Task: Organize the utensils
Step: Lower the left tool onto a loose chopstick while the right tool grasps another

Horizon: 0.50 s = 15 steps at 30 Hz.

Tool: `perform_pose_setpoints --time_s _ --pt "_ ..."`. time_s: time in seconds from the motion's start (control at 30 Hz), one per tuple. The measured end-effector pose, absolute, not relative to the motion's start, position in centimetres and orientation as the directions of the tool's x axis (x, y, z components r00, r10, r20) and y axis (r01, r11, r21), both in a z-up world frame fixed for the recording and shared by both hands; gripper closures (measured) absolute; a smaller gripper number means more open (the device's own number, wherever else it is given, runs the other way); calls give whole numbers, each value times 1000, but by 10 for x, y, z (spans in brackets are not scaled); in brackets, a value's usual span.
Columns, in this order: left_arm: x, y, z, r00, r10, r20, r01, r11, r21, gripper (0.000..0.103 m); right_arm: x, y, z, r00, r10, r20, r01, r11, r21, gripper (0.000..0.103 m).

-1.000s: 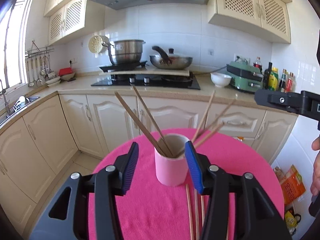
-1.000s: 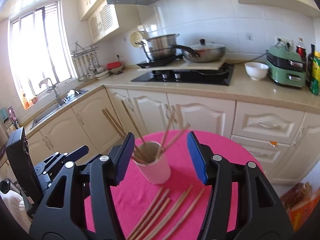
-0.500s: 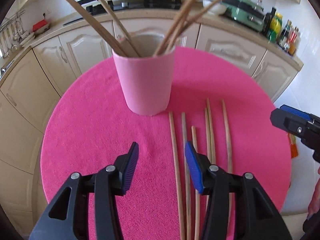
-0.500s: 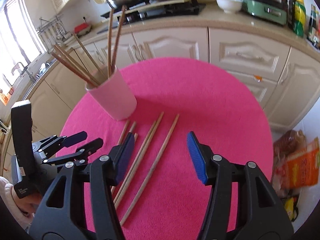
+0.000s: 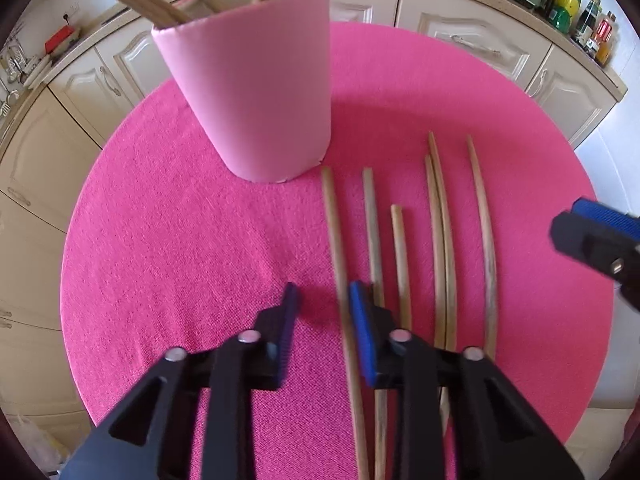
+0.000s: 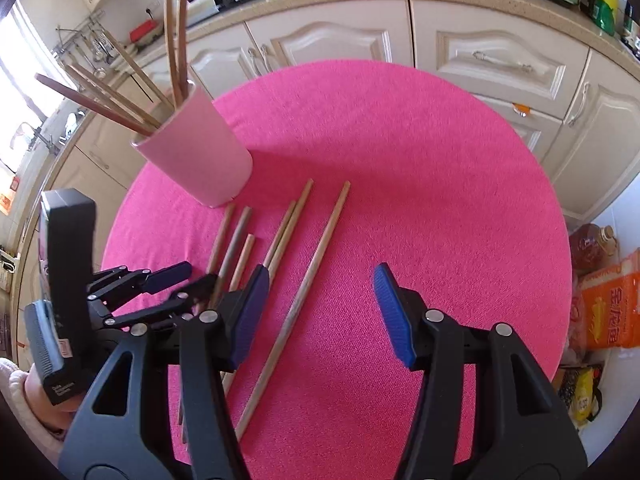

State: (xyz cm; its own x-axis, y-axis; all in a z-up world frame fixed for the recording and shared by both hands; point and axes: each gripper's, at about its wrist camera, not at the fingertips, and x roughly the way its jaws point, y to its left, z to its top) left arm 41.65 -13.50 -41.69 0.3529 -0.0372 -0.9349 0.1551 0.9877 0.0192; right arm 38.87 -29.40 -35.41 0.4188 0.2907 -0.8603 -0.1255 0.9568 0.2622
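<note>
Left gripper [image 5: 322,312], seen from its own wrist camera, hangs low over a round table covered in a pink cloth [image 5: 160,240], its two blue-padded fingers parted with a gap between them and nothing grasped. The leftmost of six loose wooden chopsticks [image 5: 334,232] runs through that gap, close against the right-hand pad. The other five chopsticks lie roughly parallel to its right on the cloth. A pink cup [image 5: 256,84] stands upright just beyond the tips of the leftmost sticks, with more chopsticks leaning out of its mouth. At the right edge, one blue-padded finger of the other tool shows. From the right wrist camera, the right gripper [image 6: 320,312] is spread wide and holds nothing; a single chopstick [image 6: 308,288] lies on the cloth between its fingers, nearer the left pad. The left gripper [image 6: 188,280] appears at lower left, tips down among the leftmost sticks. The pink cup [image 6: 196,156] stands at the upper left of the table, chopsticks fanning from it. Cream kitchen cabinets [image 6: 460,52] curve behind the table.
</note>
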Motion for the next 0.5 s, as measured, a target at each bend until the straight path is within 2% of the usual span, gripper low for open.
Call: perform_pose_setpoints --time_s 0.03,0.17,0.4,0.5 --pt "416 -134 -417 352 -43 -935 149 989 11 94 390 -293 -356 410 287 -866 -123 958 259 49" --pt "416 -121 -415 330 -103 -938 106 992 -72 97 396 -282 -368 340 278 -898 -120 960 252 71" --pt "407 -100 -408 350 -120 -929 70 992 -102 97 406 -262 -383 251 245 -936 -105 969 225 72" --pt "402 -92 -406 357 -126 -926 62 992 -111 97 411 -254 -387 231 217 -948 -102 975 198 78"
